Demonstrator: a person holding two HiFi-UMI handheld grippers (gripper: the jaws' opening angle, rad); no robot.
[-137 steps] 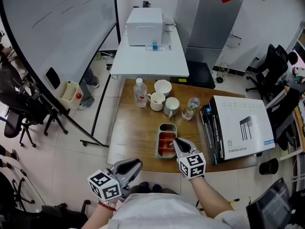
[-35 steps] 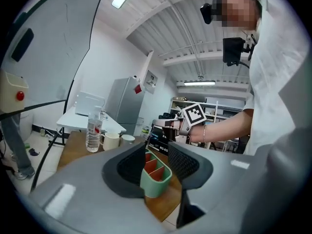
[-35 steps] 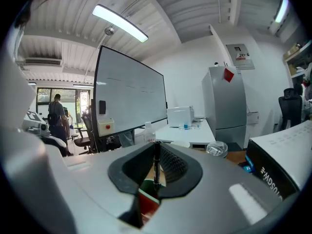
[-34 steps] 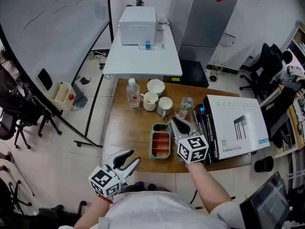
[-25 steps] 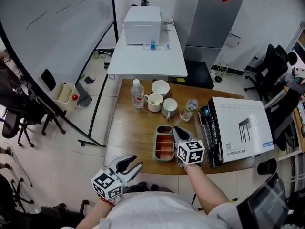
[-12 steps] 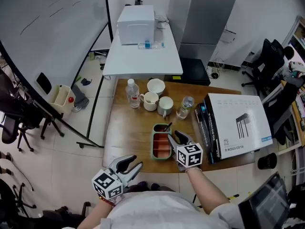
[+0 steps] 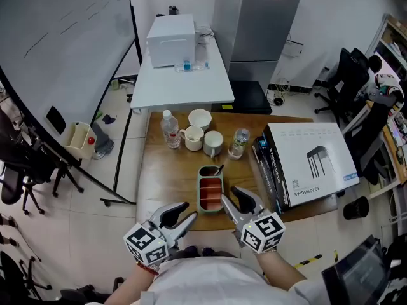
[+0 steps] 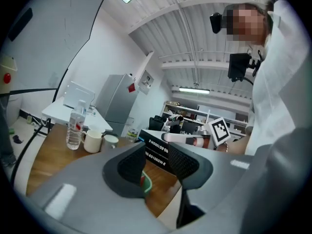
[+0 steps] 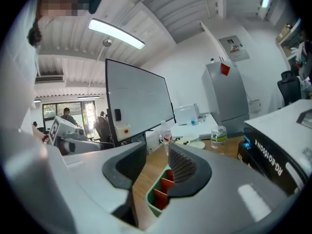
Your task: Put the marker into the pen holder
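The green pen holder (image 7: 210,194) with red compartments lies at the near middle of the wooden table (image 7: 172,170). A dark marker (image 7: 218,169) leans in its far compartment. My right gripper (image 7: 231,196) hovers at the holder's near right corner, apart from the marker; its jaws are closing from wide with nothing between them. In the right gripper view the holder (image 9: 157,195) shows between and below the jaws of the right gripper (image 9: 156,165). My left gripper (image 7: 183,212) is open and empty off the table's near edge, left of the holder. The left gripper (image 8: 157,161) view shows a green corner of the holder (image 8: 146,185).
Behind the holder stand a water bottle (image 7: 169,128), two mugs (image 7: 193,137), a bowl (image 7: 200,118) and a small bottle (image 7: 239,141). A large white box (image 7: 310,161) on dark books (image 7: 266,170) fills the table's right. A white table (image 7: 181,75) stands beyond, a whiteboard at left.
The right gripper let go of the marker, which now rests in the holder's far compartment, and drew back to the near edge with jaws apart. The left gripper barely moved.
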